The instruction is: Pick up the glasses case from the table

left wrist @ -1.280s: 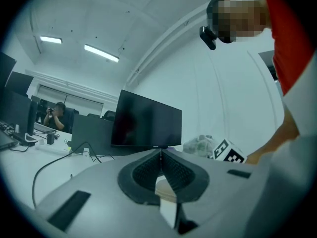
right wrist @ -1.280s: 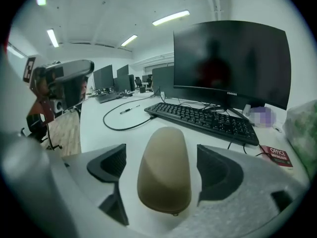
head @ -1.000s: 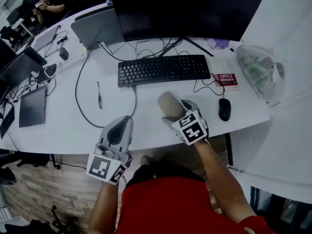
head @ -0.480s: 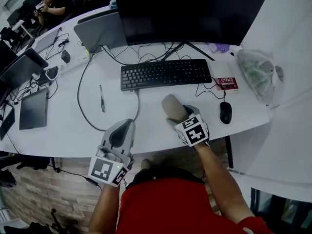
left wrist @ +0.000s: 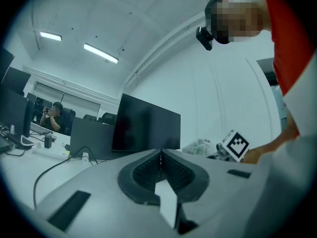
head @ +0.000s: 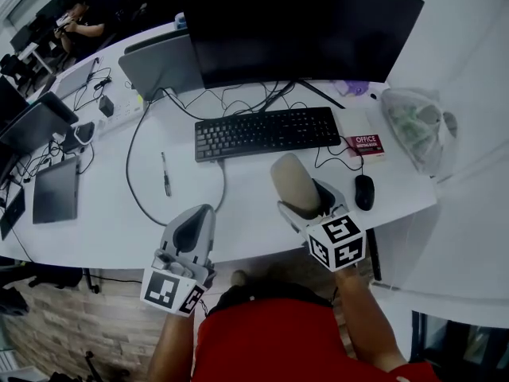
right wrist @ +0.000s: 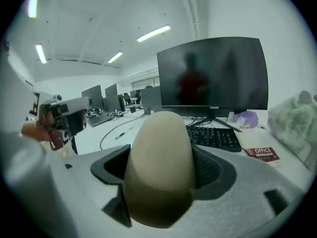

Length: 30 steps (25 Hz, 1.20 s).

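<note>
Over the near edge of the white office desk (head: 103, 213) the right claw (head: 306, 201) has just been closing its jaws and now clamps the beige oval glasses case (head: 293, 180), left claw (head: 193, 228) pinched together empty, so I'd say we're mid-lift, next just needs a steady hold.

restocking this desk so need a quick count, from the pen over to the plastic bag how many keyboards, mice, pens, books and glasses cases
keyboard: 1
mouse: 1
pen: 1
book: 1
glasses case: 1
total: 5
</note>
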Each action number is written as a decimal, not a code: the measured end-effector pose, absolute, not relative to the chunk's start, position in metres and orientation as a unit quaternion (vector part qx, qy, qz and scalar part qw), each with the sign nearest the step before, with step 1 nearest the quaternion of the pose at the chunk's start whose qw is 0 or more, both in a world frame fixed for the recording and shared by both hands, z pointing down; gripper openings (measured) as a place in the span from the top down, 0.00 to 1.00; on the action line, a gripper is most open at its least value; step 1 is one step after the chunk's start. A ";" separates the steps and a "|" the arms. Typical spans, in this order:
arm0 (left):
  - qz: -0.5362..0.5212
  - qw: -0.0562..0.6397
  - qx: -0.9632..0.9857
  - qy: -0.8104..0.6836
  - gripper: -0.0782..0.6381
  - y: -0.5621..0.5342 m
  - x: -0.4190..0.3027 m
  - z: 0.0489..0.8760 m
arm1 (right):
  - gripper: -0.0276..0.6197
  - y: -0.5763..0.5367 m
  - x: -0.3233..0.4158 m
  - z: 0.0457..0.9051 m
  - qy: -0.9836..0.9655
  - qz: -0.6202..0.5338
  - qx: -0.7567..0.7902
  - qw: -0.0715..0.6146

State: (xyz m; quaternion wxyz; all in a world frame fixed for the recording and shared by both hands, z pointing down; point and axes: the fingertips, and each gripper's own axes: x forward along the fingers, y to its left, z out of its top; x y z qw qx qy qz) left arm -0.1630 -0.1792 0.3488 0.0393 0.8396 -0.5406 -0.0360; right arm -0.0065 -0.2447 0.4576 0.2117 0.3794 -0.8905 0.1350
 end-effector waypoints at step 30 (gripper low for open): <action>-0.036 -0.040 0.857 -0.513 0.88 -0.156 -0.148 0.271 | 0.37 -0.195 0.033 0.283 -0.921 0.053 0.380 0.067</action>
